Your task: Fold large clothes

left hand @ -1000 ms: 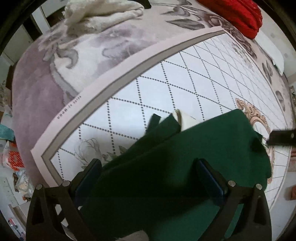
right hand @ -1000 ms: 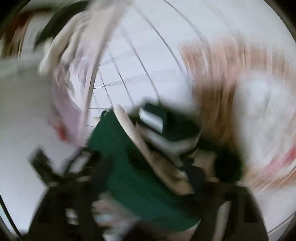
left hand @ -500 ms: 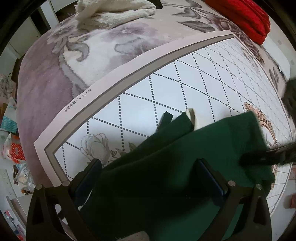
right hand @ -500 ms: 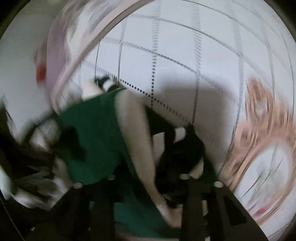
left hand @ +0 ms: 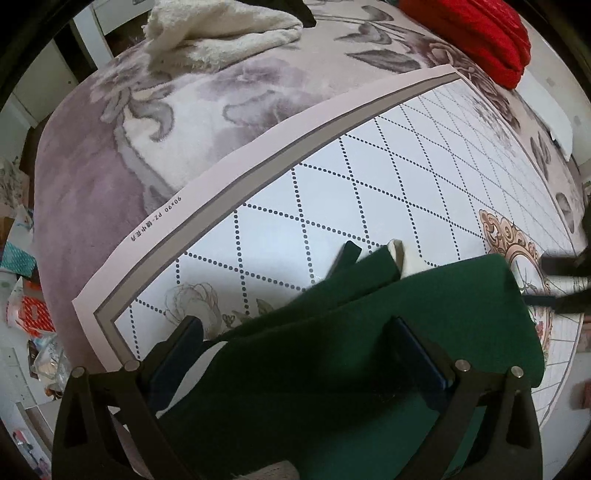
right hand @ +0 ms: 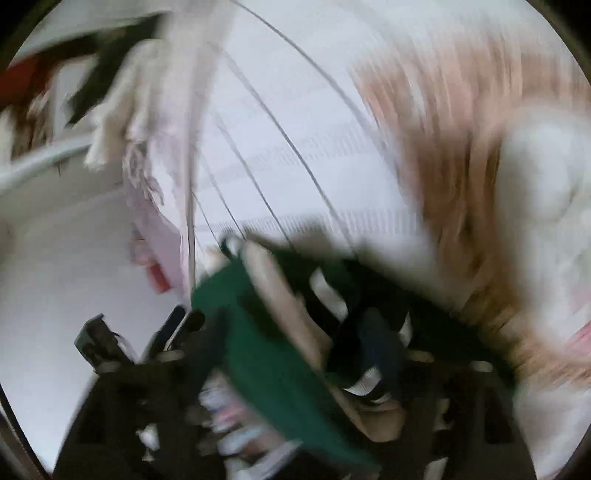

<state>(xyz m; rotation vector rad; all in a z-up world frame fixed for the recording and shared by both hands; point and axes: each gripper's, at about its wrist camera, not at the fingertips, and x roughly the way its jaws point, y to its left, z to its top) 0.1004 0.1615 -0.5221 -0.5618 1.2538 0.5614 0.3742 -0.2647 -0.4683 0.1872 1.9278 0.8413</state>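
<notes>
- Left wrist view: green garment (left hand: 369,354) lies on the diamond-patterned mat (left hand: 332,192), spread flat for folding. The left gripper (left hand: 295,354) points steeply down over it, jaws wide, pads apparently gripping nothing. The mat's border print reads "90x90 PZ" plus small characters I cannot read.
- Right wrist view: heavily blurred. The right gripper (right hand: 288,354) is opening, with green cloth between its jaws; whether anything is held I cannot tell.

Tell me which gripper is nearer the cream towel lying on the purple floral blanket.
Left, as far as the frames show. The left gripper stands over the green garment, facing the cream towel across the mat. The right gripper, jaws opening, sits at the garment's far side.
</notes>
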